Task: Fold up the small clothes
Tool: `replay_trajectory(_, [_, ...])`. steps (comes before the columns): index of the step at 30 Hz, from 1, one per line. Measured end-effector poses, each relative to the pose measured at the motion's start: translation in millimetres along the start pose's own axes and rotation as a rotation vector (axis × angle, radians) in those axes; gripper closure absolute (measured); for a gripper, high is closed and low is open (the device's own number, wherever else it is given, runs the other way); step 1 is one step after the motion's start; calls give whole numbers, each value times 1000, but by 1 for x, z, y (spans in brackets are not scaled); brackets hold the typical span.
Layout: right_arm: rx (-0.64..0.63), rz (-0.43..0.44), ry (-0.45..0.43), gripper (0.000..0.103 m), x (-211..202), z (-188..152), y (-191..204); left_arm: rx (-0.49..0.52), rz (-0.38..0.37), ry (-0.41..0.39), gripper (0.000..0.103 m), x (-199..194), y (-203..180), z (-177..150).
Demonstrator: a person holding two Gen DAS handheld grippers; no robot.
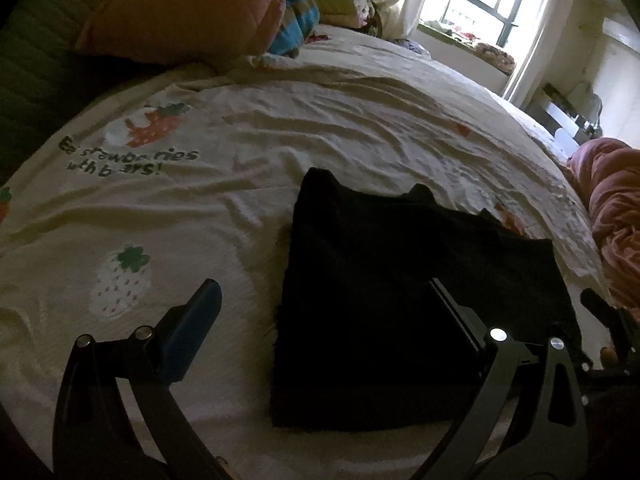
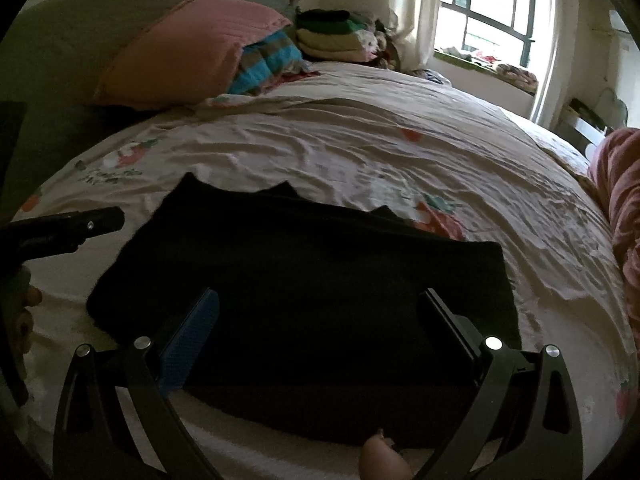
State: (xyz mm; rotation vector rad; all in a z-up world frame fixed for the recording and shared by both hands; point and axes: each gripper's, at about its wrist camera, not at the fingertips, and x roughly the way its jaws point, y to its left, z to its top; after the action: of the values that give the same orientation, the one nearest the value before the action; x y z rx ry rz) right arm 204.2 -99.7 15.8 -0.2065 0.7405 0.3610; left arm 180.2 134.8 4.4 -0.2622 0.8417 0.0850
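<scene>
A black garment (image 1: pixel 384 288) lies folded flat on the strawberry-print bed sheet (image 1: pixel 280 152); it also shows in the right wrist view (image 2: pixel 320 280). My left gripper (image 1: pixel 324 292) is open and empty, low over the garment's left edge, with one finger over the sheet and the other over the cloth. My right gripper (image 2: pixel 320 300) is open and empty, low over the garment's near part. The left gripper shows at the left edge of the right wrist view (image 2: pixel 92 220). The right gripper shows at the right edge of the left wrist view (image 1: pixel 608 316).
A pink pillow (image 2: pixel 192 48) and a striped blue blanket (image 2: pixel 268 64) lie at the bed's head. A stack of folded clothes (image 2: pixel 340 36) sits behind them. A pink cloth (image 2: pixel 624 208) lies at the right. A window (image 2: pixel 492 12) is at the back.
</scene>
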Motion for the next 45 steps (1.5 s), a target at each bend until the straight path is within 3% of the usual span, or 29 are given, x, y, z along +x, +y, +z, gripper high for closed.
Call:
replay_trajectory(12, [-116,44,-17,4,-11,-2,55,-18,70,-17,9,-22,38,-4])
replay_trajectory(23, [-207,97,5,4,-5,-10,101,-39,97,8,9,-14,64,-2])
replay_trajectory(36, [-315,111,70,4,21,-35,133,16,100,61,9,25,54,11])
replay_trajectory(45, [-402,62,85,4,43,-46,152,53,103,90,9,48,42,14])
